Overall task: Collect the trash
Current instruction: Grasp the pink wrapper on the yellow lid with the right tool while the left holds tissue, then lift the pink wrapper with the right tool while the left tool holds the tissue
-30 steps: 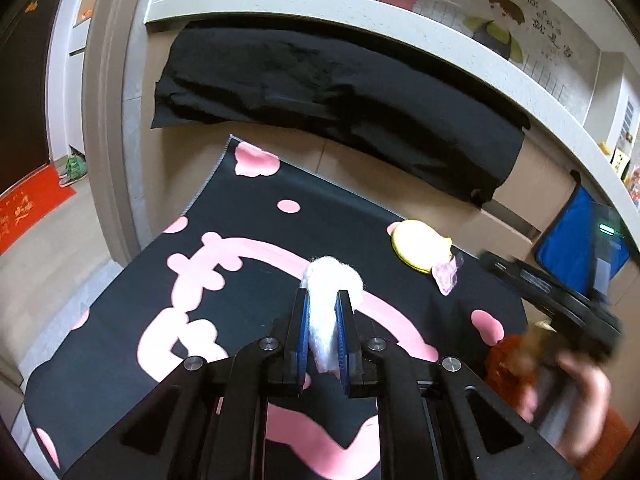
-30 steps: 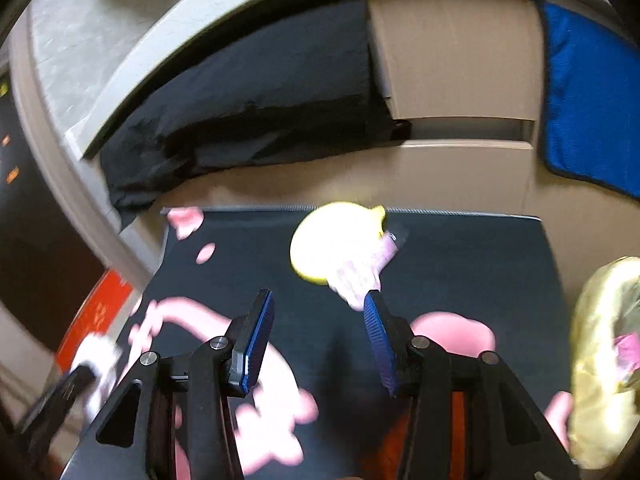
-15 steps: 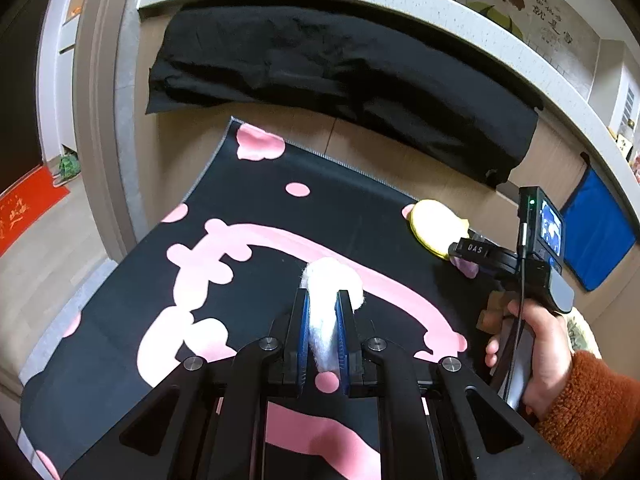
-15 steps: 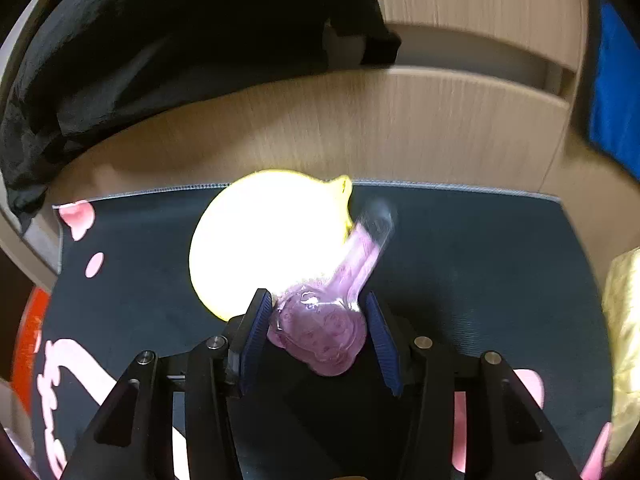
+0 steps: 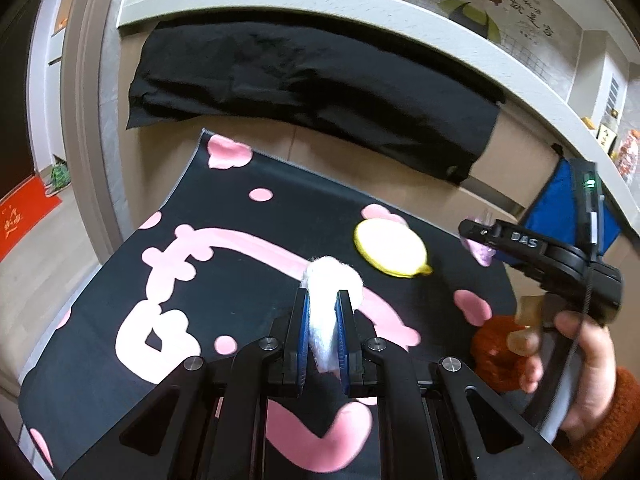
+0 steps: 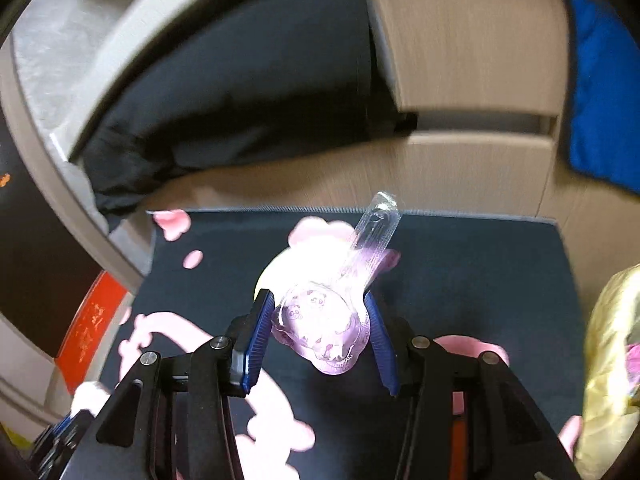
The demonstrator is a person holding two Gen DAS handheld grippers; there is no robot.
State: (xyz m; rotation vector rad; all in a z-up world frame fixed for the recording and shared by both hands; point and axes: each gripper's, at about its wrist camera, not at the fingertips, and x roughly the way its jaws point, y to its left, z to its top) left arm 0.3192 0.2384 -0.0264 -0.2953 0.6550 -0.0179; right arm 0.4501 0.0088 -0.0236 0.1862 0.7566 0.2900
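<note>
Two pieces are in my grip: my left gripper (image 5: pixel 323 330) pinches a white cotton wad (image 5: pixel 328 300), my right gripper (image 6: pixel 320 332) clamps a purple plastic jelly pouch (image 6: pixel 320 328). Its clear neck (image 6: pixel 374 224) juts toward 1 o'clock; I reckon the slick film could slip.

Bare mat (image 5: pixel 312 216) around 1 yellow disc (image 5: pixel 390 250).

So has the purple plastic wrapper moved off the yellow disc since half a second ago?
Yes. The purple wrapper is now clamped in the right hand-held gripper and lifted toward the camera; in the left view it sits right of the yellow disc, no longer touching.
</note>
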